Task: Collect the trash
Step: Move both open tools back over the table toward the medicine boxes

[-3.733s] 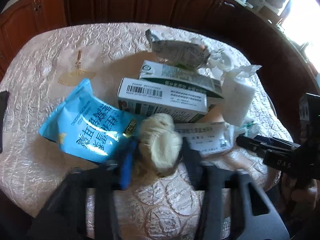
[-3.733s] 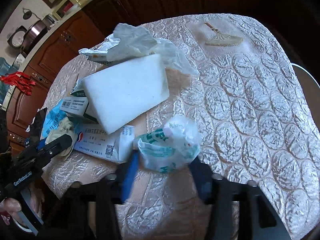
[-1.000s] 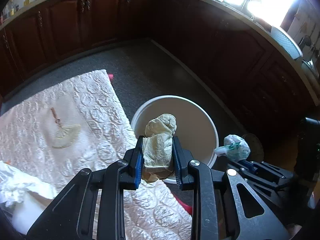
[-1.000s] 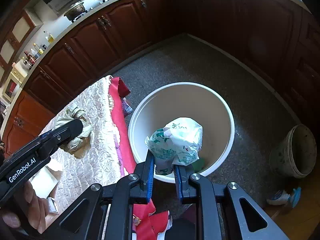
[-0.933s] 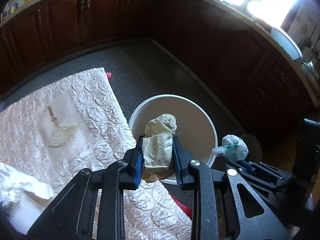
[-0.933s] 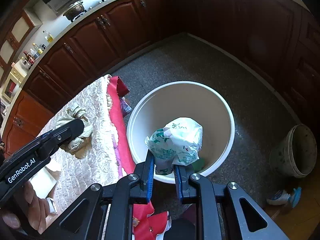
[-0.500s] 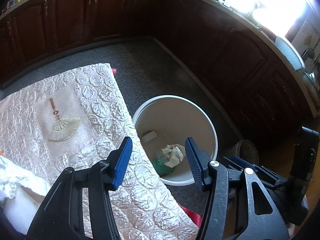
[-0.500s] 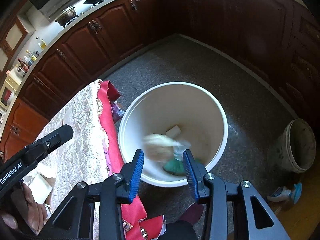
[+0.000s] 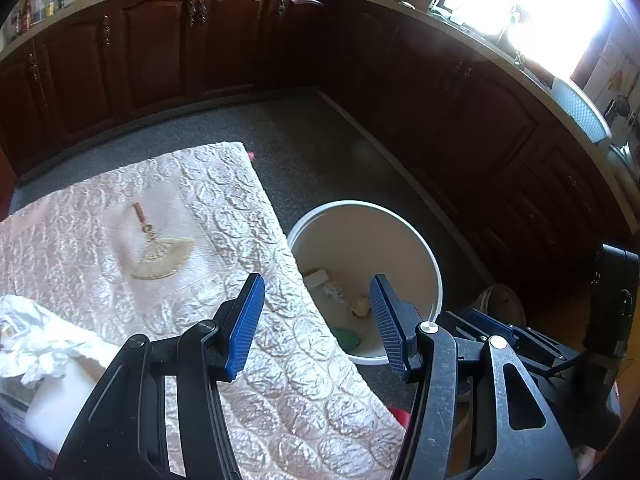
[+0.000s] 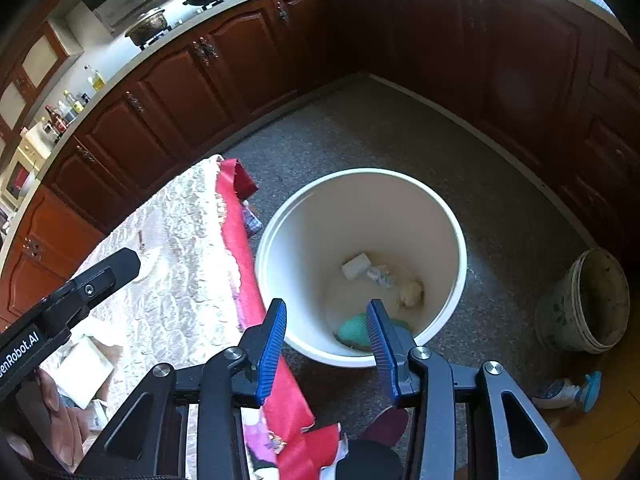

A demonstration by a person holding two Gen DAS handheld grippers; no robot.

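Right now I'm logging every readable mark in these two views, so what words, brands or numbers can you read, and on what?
"enRobot.AI", first letter cut off by the picture's edge: white print on the black body of the left tool, seen in the right wrist view.
Bottles on the counter: labels too small to read.
Spray bottle on the floor: label too blurred to read.
Left wrist view: no readable text.

The white bin (image 9: 434, 276) is partly hidden in the left wrist view: the tablecloth (image 9: 224, 208) edge covers its near-left rim. The teal item (image 10: 352, 330) at the bin's bottom is partly behind a finger of the right gripper (image 10: 326, 322). The small scraps (image 10: 382, 274) beside it are too small to identify. The crumpled white paper (image 9: 36, 340) is cut off by the frame edge.
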